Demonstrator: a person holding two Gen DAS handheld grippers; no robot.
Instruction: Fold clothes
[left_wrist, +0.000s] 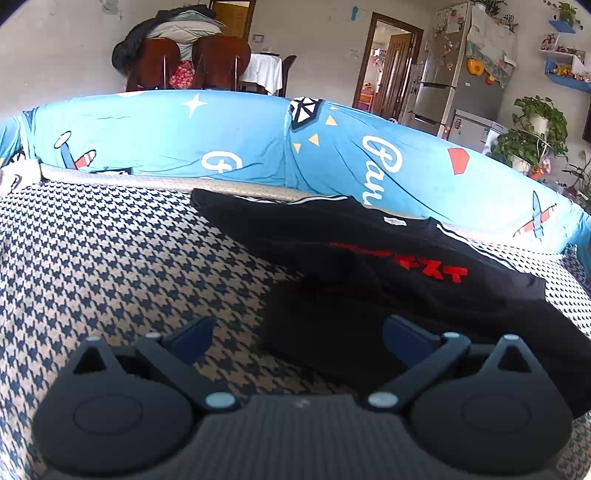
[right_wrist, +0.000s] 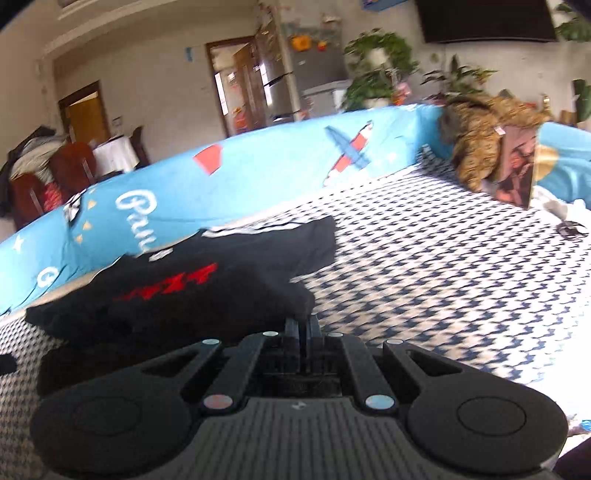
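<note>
One black T-shirt lies on the houndstooth sofa seat. Left gripper fingers spread wide, empty; right gripper fingers clenched on the shirt's edge.

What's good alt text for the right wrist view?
The right gripper, fingers together, pinches the near edge of a black T-shirt with red lettering, lying on a houndstooth-patterned sofa seat. A blue printed backrest cover runs behind it, with a brown plush toy at the far right.
</note>
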